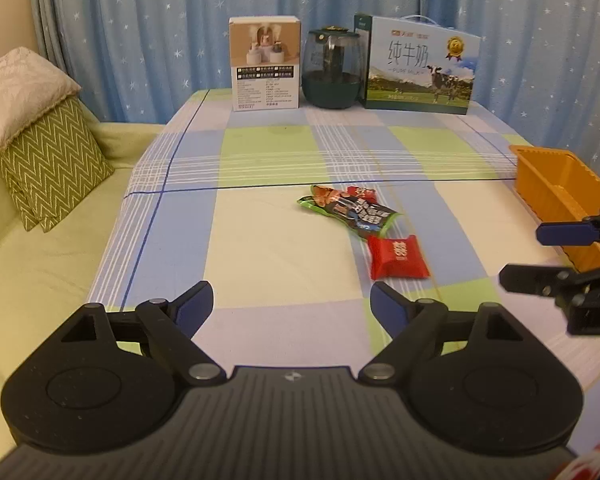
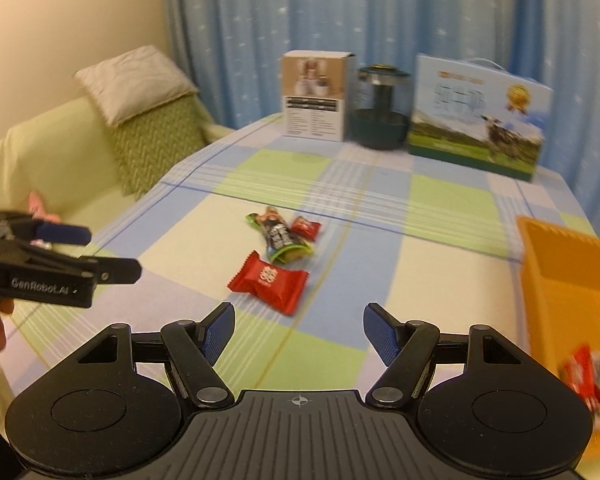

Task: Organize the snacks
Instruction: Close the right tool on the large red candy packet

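Three snacks lie mid-table: a red pillow-shaped packet [image 1: 398, 257] [image 2: 269, 282], a green and black snack bar [image 1: 350, 209] [image 2: 279, 237], and a small red candy [image 1: 361, 193] [image 2: 305, 227] behind it. An orange basket [image 1: 560, 196] [image 2: 572, 280] stands at the right and holds a red and white packet [image 2: 590, 380]. My left gripper [image 1: 292, 304] is open and empty, above the table in front of the snacks. My right gripper [image 2: 299, 332] is open and empty, between the red packet and the basket; it also shows in the left wrist view [image 1: 536, 256].
At the table's far edge stand a white box [image 1: 265, 65], a dark green glass kettle [image 1: 333, 70] and a milk carton [image 1: 418, 66]. A green sofa [image 1: 40, 248] with cushions [image 1: 48, 160] lies along the left. Blue curtains hang behind.
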Demonstrator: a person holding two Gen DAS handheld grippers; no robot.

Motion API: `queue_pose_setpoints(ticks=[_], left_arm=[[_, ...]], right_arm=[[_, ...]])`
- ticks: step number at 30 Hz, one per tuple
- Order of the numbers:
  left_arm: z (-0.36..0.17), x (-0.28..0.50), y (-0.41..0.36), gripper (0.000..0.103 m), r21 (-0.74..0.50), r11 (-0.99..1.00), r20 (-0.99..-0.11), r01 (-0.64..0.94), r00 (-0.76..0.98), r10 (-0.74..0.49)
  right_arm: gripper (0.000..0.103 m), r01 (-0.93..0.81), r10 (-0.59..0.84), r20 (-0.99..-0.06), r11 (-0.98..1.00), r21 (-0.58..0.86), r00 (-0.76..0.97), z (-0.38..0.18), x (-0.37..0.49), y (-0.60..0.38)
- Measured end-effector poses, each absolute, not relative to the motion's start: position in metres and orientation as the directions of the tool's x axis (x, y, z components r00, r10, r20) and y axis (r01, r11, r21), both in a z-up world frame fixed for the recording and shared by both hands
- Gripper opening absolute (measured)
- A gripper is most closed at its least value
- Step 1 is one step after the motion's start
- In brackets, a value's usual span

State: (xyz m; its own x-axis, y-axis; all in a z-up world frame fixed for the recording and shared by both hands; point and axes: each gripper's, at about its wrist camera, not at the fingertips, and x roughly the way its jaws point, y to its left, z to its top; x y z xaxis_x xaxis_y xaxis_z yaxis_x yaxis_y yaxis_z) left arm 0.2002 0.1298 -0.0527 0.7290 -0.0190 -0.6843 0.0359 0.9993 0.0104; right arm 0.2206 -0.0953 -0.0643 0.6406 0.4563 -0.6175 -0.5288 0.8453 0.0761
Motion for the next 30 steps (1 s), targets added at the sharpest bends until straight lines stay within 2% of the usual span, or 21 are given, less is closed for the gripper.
queue_pose_setpoints(ticks=[6,12,17,21,27,30], left_arm=[[-0.067,0.224,0.134,0.084,-0.003,0.999,-0.709,0.043,0.704,-0.033],[-0.07,0.244,0.136,0.084,0.066,0.996,-0.704,0.062,0.71,0.002],[-0.075,0.256,0.142,0.084,0.048,0.997,-0.715,0.059,0.699,-0.007],[-0.075,0.262,0.145,0.084,0.01,0.999,-0.72,0.048,0.694,-0.026],[-0.075,0.265,0.142,0.084,-0.014,0.999,-0.728,0.047,0.684,-0.042],[-0.077,0.266,0.141,0.084,-0.016,0.999,-0.734,0.043,0.678,-0.041]], right_arm=[[0.071,-0.614,0.476,-0.644,0.789,0.013,0.599,-0.086,0.246,-0.073],[0.071,-0.682,0.514,-0.654,0.731,-0.003,0.554,-0.1,0.274,-0.059],[0.071,-0.74,0.531,-0.656,0.67,-0.063,0.537,-0.113,0.291,-0.045],[0.056,-0.781,0.547,-0.666,0.618,-0.087,0.507,-0.124,0.299,-0.036],[0.052,-0.803,0.535,-0.677,0.578,-0.143,0.506,-0.136,0.304,-0.027],[0.044,-0.804,0.522,-0.69,0.576,-0.148,0.501,-0.138,0.306,-0.026]])
